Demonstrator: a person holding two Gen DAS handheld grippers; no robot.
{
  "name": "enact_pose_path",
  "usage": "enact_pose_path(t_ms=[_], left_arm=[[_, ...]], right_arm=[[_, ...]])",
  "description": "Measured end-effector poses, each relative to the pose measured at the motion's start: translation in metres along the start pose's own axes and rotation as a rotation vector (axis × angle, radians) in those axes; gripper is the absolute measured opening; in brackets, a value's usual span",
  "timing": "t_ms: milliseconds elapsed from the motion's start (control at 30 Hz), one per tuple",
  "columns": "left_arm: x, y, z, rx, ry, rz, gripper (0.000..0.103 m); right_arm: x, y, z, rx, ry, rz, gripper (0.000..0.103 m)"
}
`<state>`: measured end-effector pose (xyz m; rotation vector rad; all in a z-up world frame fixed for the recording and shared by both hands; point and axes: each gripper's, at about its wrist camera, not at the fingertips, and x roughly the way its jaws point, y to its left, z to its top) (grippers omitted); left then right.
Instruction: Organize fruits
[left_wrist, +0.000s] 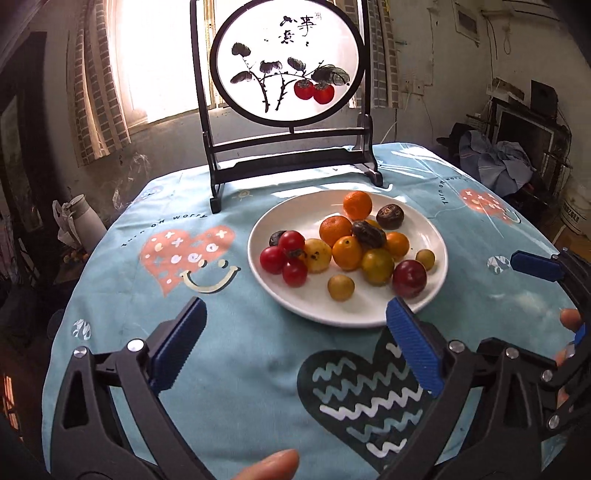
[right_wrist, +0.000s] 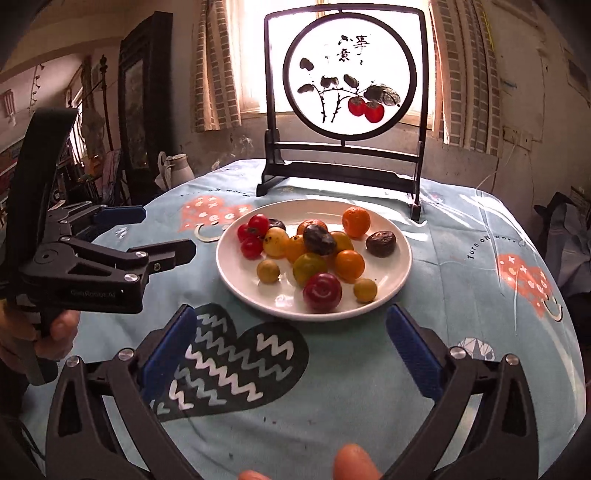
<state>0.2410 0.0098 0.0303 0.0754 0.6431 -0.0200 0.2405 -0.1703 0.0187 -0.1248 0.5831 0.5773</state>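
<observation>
A white plate (left_wrist: 258, 266) (right_wrist: 404, 258) sits mid-table on a light blue cloth, holding several fruits: red cherry tomatoes (left_wrist: 284, 254), small oranges (left_wrist: 357, 205), a dark red plum (left_wrist: 409, 277) (right_wrist: 322, 291), dark wrinkled fruits (left_wrist: 390, 216) and small yellow ones (left_wrist: 340, 287). My left gripper (left_wrist: 295, 305) is open just short of the plate's near rim, with nothing between its blue pads. My right gripper (right_wrist: 291, 314) is also open and empty in front of the plate. In the right wrist view the left gripper (right_wrist: 162, 230) stands to the plate's left.
A dark-framed table screen (left_wrist: 288, 62) (right_wrist: 347, 85) with a round persimmon painting stands right behind the plate. The blue tablecloth (left_wrist: 221, 369) has heart prints. A white jug (left_wrist: 83, 221) stands off the table at the left; clothes and clutter (left_wrist: 506, 162) lie at the right.
</observation>
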Motion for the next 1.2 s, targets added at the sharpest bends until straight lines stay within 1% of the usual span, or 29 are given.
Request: enact_pose_path(t_ms=[33,100,167,233,333,400,500,600,700,933,1000,1100,1200], left_arm=[[-0.010,0.000,-0.009,-0.011,-0.016,-0.003,0.101],[-0.024,-0.001,-0.028,-0.021,-0.032,-0.026,0.101],[-0.029,-0.003,-0.041,-0.020,-0.001,-0.032,0.101],[-0.034,-0.002,-0.050,-0.019,-0.008,-0.035,0.101],[-0.037,0.002,-0.058,-0.021,-0.022,0.021,0.101],[-0.037,0.006,-0.062,-0.029,-0.018,0.026,0.101],[-0.034,0.014,-0.065,-0.064,-0.002,0.023,0.101],[-0.033,0.017,-0.066,-0.073,0.000,0.045,0.101],[-0.033,0.019,-0.067,-0.082,0.005,0.034,0.101],[-0.032,0.014,-0.069,-0.051,-0.008,0.060,0.101],[-0.032,0.015,-0.069,-0.053,-0.006,0.077,0.101],[-0.031,0.017,-0.069,-0.064,0.001,0.075,0.101],[-0.030,0.017,-0.069,-0.059,0.000,0.090,0.101]], right_arm=[[-0.008,0.005,-0.008,-0.014,-0.014,0.006,0.102],[-0.018,0.012,-0.021,-0.036,-0.023,-0.014,0.102],[-0.023,0.017,-0.030,-0.048,-0.020,-0.028,0.102],[-0.025,0.019,-0.035,-0.052,-0.016,-0.038,0.102],[-0.025,0.016,-0.037,-0.025,-0.017,-0.045,0.102],[-0.024,0.012,-0.038,-0.004,-0.013,-0.054,0.102],[-0.023,0.009,-0.040,0.010,-0.006,-0.062,0.102],[-0.023,0.009,-0.042,0.012,-0.003,-0.065,0.102],[-0.025,0.010,-0.043,0.015,-0.008,-0.065,0.102],[-0.025,0.009,-0.044,0.026,-0.009,-0.068,0.102],[-0.025,0.009,-0.045,0.028,-0.008,-0.070,0.102],[-0.024,0.009,-0.046,0.030,-0.004,-0.069,0.102],[-0.023,0.010,-0.046,0.028,0.002,-0.064,0.102]])
